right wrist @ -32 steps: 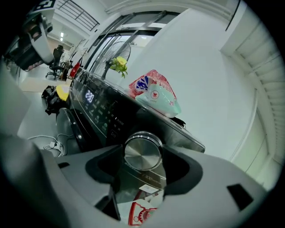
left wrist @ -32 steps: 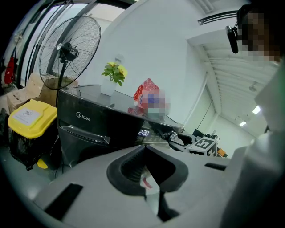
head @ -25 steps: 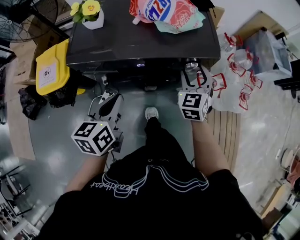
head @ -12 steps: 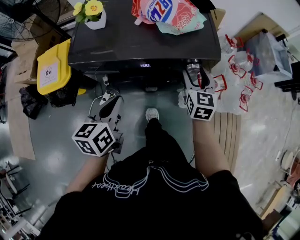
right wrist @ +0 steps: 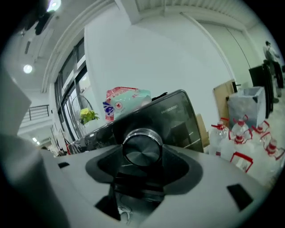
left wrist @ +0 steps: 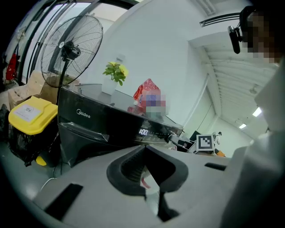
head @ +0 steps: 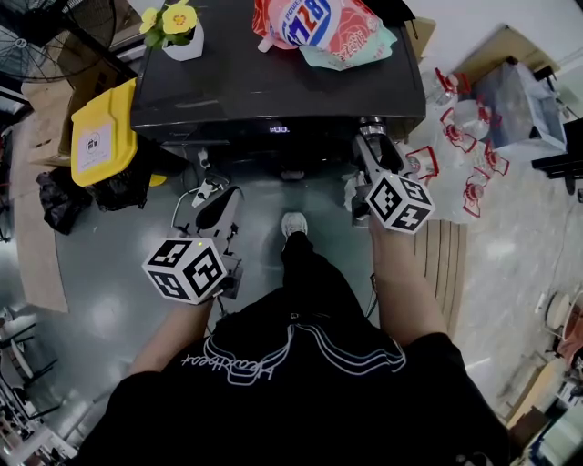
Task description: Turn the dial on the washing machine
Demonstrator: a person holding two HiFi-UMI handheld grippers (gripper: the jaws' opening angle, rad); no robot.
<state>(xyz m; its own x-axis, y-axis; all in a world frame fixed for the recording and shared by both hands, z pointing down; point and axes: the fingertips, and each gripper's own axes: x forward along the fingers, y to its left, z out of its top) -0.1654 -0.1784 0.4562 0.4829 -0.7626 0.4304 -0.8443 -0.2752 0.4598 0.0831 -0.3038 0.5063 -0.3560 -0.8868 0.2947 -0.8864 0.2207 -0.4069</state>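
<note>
Dial [right wrist: 141, 148] sits on front panel of washing machine [head: 273, 82], at its right front corner, some way right of lit display [head: 280, 128]. Right claw [head: 371, 144] is clamped on it: jaws fairly wide, one pad each side of the round metal knob, both touching its rim. Claw is tilted over to one side. Left claw [left wrist: 144, 150] hangs low in front of machine's left half, well apart from panel, jaws together w/ nothing btwn them.

On machine top: potted yellow flower [head: 179, 27] nr back left corner, red-blue detergent pouch [head: 323, 23] at back edge, right of centre. Yellow-lidded bin [head: 98, 127] stands on floor [head: 118, 300] just beside machine's left side. Clear water bottles w/ red handles [head: 465, 136] crowd floor off its right side. Standing fan [left wrist: 73, 44] rises behind bin.
</note>
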